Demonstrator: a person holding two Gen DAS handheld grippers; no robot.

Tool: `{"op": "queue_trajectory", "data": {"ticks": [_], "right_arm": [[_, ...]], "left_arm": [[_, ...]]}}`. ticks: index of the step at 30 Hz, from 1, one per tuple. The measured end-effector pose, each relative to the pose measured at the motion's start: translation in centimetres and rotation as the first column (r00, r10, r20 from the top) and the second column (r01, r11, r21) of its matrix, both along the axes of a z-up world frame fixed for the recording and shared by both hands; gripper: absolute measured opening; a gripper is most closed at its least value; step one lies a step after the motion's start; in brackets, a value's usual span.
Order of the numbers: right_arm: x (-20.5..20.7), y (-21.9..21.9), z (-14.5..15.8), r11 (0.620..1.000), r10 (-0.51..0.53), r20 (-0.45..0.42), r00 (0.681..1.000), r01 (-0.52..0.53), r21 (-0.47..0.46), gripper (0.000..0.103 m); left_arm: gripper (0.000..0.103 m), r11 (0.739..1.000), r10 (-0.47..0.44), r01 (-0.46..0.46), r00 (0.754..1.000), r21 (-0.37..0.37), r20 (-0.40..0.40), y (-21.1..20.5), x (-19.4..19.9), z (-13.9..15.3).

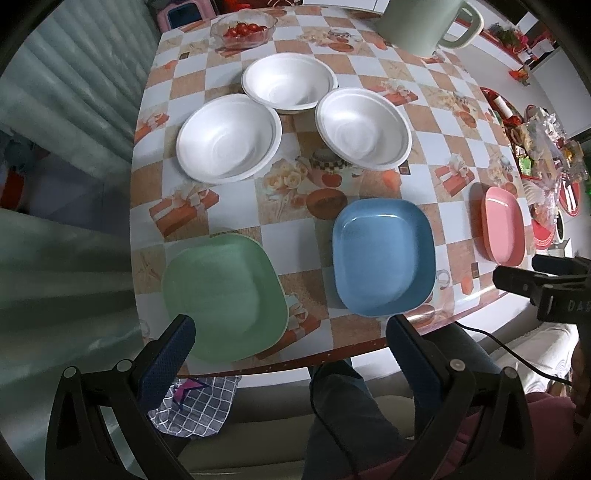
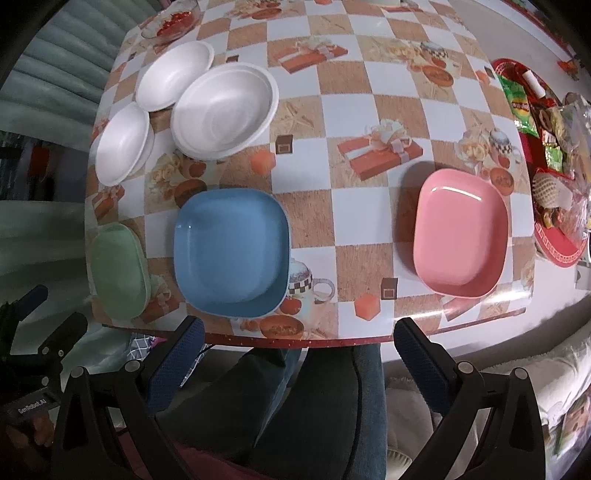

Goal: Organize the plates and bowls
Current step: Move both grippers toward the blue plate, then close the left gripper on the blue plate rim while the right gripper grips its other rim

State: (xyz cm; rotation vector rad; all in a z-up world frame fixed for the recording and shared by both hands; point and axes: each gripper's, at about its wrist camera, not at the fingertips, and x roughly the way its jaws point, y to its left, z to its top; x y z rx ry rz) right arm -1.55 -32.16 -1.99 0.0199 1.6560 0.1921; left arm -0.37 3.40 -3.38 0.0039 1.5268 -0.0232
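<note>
Three white foam bowls (image 1: 229, 138) (image 1: 290, 83) (image 1: 364, 127) cluster at the far left of the checkered table. Along the near edge lie a green plate (image 1: 225, 295), a blue plate (image 1: 382, 256) and a pink plate (image 1: 504, 225). The right wrist view shows the same bowls (image 2: 225, 110), the green plate (image 2: 118, 271), the blue plate (image 2: 231, 251) and the pink plate (image 2: 460, 230). My left gripper (image 1: 291, 343) hangs open over the table edge, between the green and blue plates. My right gripper (image 2: 299, 354) is open just off the edge, between the blue and pink plates. Neither holds anything.
A glass bowl of red fruit (image 1: 243, 27) and a pale green kettle (image 1: 421, 22) stand at the back. Red trays of snacks (image 2: 550, 147) crowd the right side. A person's legs (image 2: 314, 406) sit below the table edge, and a checked cloth (image 1: 195, 406) lies there too.
</note>
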Motion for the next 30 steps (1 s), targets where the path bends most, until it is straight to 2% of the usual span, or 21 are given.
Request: {"op": "queue_trajectory", "data": {"ticks": [13,21,26,30], "right_arm": [[-0.1,-0.2,-2.9,1.000,-0.013,-0.038,0.999,0.014,0.013,0.103],[0.2,-0.6,-4.7,0.999,-0.043,-0.058,0.997,0.043,0.004,0.103],[0.1,-0.7,-6.1,0.998,-0.060,-0.097,0.994,0.061,0.010,0.103],[-0.3,-1.0,-7.3,0.997,-0.072,-0.128,0.989,0.073,0.009,0.103]], "left_arm": [[0.103,0.998,0.019,-0.021,0.999,-0.053,-0.033,-0.5,1.5,-2.6],[0.103,0.986,0.076,-0.082,0.996,-0.142,-0.049,-1.2,2.8,-4.8],[0.103,0.991,0.075,-0.081,0.996,-0.110,-0.057,-2.0,3.4,-6.3],[0.103,0.988,0.090,-0.096,0.994,-0.123,-0.056,-2.3,3.8,-7.4]]}}
